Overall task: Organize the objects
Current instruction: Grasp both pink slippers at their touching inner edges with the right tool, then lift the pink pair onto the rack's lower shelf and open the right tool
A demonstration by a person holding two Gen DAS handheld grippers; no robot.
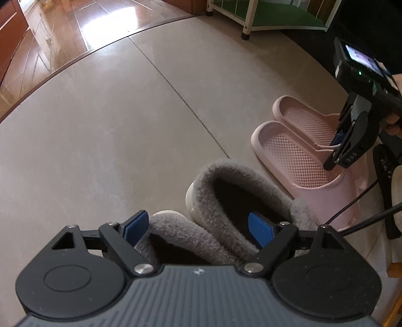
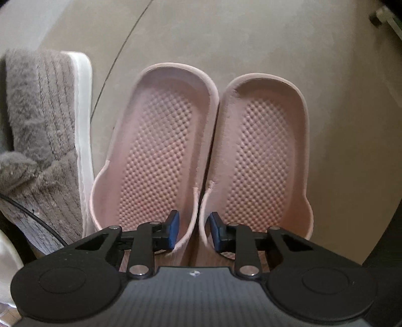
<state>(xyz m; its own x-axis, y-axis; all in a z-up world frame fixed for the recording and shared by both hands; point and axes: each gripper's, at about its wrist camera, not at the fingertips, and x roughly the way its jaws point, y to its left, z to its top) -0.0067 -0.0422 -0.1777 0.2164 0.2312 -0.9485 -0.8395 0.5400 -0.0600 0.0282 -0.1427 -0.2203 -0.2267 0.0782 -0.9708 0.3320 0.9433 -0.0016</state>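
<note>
Two grey fuzzy slippers [image 1: 226, 191] with white soles lie side by side on the beige floor. My left gripper [image 1: 198, 230] stands wide open over them, one blue pad outside the near slipper, the other inside the far slipper's opening. Two pink rubber slippers [image 2: 160, 140] lie side by side to the right. My right gripper [image 2: 194, 231] is closed on the two adjoining inner walls of the pink pair, near their toe straps. In the left wrist view it [image 1: 338, 153] sits over the pink slippers [image 1: 294, 151]. A grey slipper [image 2: 47, 120] shows left of the pink pair.
A white shoe rack [image 1: 251, 17] with green shelves stands at the back right. A glossy wooden floor [image 1: 62, 37] begins beyond the beige tiles [image 1: 100, 140]. A black sandal [image 1: 387, 176] lies at the far right. A black cable [image 1: 364, 213] crosses the pink slipper.
</note>
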